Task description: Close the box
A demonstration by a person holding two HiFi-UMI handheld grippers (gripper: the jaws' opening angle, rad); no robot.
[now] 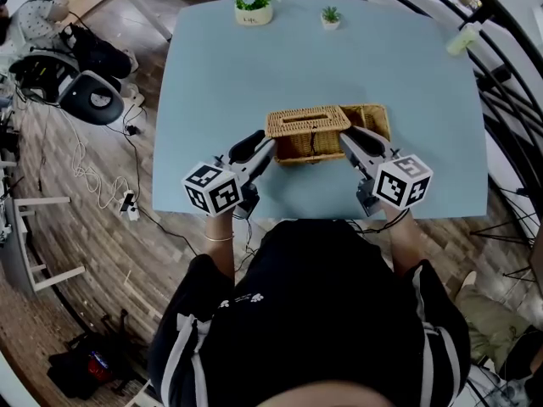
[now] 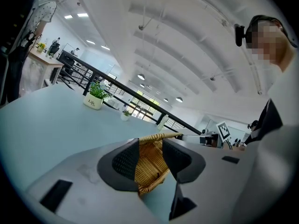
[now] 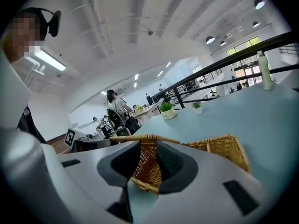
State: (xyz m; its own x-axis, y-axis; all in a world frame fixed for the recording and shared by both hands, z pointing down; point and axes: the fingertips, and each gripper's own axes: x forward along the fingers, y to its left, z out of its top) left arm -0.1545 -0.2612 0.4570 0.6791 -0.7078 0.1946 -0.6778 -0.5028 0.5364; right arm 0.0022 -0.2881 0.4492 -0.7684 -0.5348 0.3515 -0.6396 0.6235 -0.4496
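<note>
Wicker box [image 1: 312, 149] sits near my edge of the pale blue table [image 1: 254, 75], about midway along it, mouth facing up. Its long axis runs left to right across my view, roughly parallel to the table's near edge, with one long side facing me. The lid [image 1: 307, 120] lies on top along that same axis, and its slot [image 1: 297, 118] runs lengthwise too. The lid is shifted toward my left, though. It overhangs the left end a little, and the right end of the box is uncovered, so I can see down into the weave there.

My left claw [image 1: 268, 148] comes in at the box's near left corner, pointing up and to the right in the head view. Its jaws are spread and that corner of wicker fills the gap between them. The lid's edge runs just above the tips. I see no pad pressing on the weave.

My right claw [image 1: 346, 140] meets the near long side under the lid's right end, pointing up and to the left. Its jaws also stand apart, more narrowly, with the box's wicker showing between them and no clear pinch.

Well beyond the box, a potted plant [image 1: 253, 7] and a smaller plant [image 1: 331, 17] stand at the far edge. A bottle [image 1: 462, 39] stands toward the far right corner.
</note>
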